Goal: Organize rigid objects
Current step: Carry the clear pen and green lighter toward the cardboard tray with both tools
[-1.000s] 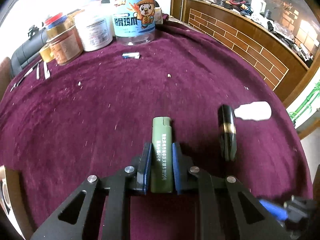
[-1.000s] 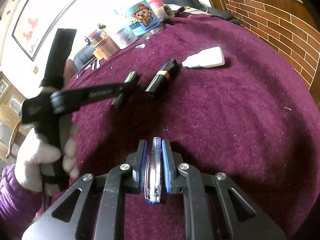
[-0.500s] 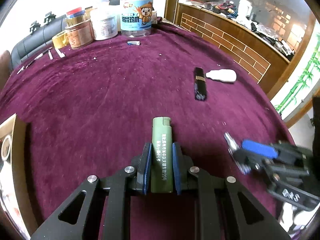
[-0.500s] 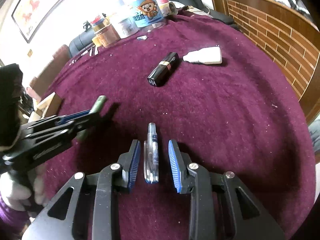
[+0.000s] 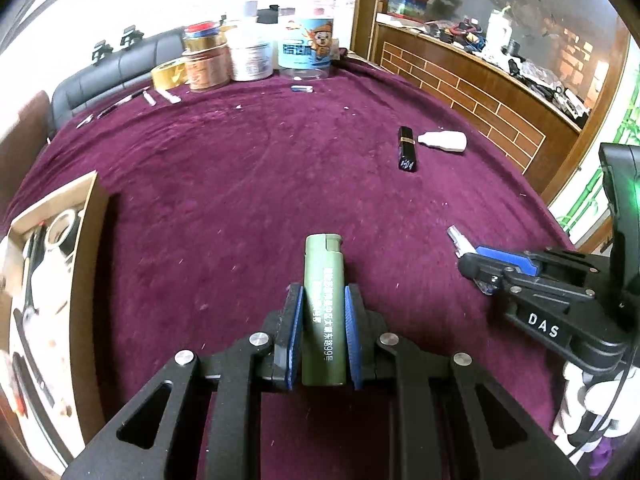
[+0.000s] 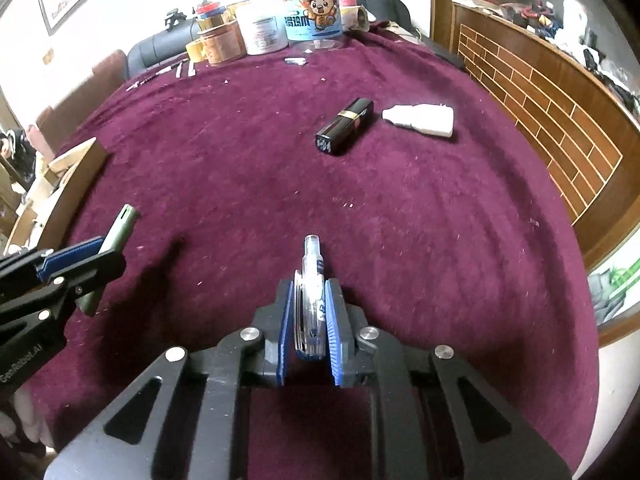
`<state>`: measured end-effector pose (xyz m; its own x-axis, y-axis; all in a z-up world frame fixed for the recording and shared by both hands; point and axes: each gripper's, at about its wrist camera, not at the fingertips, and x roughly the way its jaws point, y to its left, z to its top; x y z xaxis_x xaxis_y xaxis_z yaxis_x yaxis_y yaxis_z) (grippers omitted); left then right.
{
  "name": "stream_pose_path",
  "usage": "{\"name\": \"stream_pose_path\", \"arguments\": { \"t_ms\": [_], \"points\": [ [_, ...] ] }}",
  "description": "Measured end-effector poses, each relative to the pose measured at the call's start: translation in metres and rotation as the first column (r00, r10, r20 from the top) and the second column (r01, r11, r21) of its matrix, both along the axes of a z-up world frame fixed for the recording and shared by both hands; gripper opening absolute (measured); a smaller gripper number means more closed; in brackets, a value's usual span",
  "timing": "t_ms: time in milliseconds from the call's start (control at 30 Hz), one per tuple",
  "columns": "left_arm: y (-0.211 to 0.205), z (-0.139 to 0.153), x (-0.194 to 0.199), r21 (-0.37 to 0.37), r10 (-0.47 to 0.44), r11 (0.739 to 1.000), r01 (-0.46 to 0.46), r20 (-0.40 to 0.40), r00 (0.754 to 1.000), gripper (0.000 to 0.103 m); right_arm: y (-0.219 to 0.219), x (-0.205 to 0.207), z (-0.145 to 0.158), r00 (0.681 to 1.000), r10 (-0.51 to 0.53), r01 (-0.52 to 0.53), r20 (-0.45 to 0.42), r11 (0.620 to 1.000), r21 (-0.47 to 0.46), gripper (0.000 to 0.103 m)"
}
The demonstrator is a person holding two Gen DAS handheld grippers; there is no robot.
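My left gripper (image 5: 322, 300) is shut on a green lighter (image 5: 323, 312) and holds it above the purple tablecloth (image 5: 240, 184). My right gripper (image 6: 310, 292) is shut on a clear plastic lighter (image 6: 311, 292). Each gripper shows in the other's view: the right one (image 5: 480, 264) at the right, the left one (image 6: 96, 256) at the left with the green lighter (image 6: 118, 234). A black lipstick tube (image 6: 344, 126) and a white bottle (image 6: 420, 120) lie side by side farther back. An open cardboard box (image 5: 52, 264) with several items sits at the left.
Jars and tape rolls (image 5: 240, 60) stand at the far edge, with a big clear jar (image 6: 316, 20). A small battery (image 5: 302, 88) and thin tools (image 5: 128, 100) lie near them. A wood counter (image 5: 480, 80) runs along the right.
Both grippers have pulled back from the lipstick and bottle. The right gripper, open around the clear lighter half a second ago, is now shut on it. The box has come into view.
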<state>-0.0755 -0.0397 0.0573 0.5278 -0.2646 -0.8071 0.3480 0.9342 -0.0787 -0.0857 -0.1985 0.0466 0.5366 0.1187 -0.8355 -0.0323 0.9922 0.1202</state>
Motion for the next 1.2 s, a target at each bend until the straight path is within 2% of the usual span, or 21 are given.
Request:
{"name": "stream_pose_path", "arguments": {
  "t_ms": [367,1200],
  "points": [
    [0.032,0.013,-0.030,-0.042,0.049,0.998,-0.047,0.033,0.998,0.016,0.029,-0.025,0.030,0.998,0.029,-0.029,0.058,1.000,-0.003,0.013],
    [0.105,0.024,-0.065,-0.138,0.136,0.982,-0.127,0.059,0.989,0.017,0.112,-0.049,0.066,0.980,0.165,-0.160,0.109,0.986,-0.051,0.013]
  ]
}}
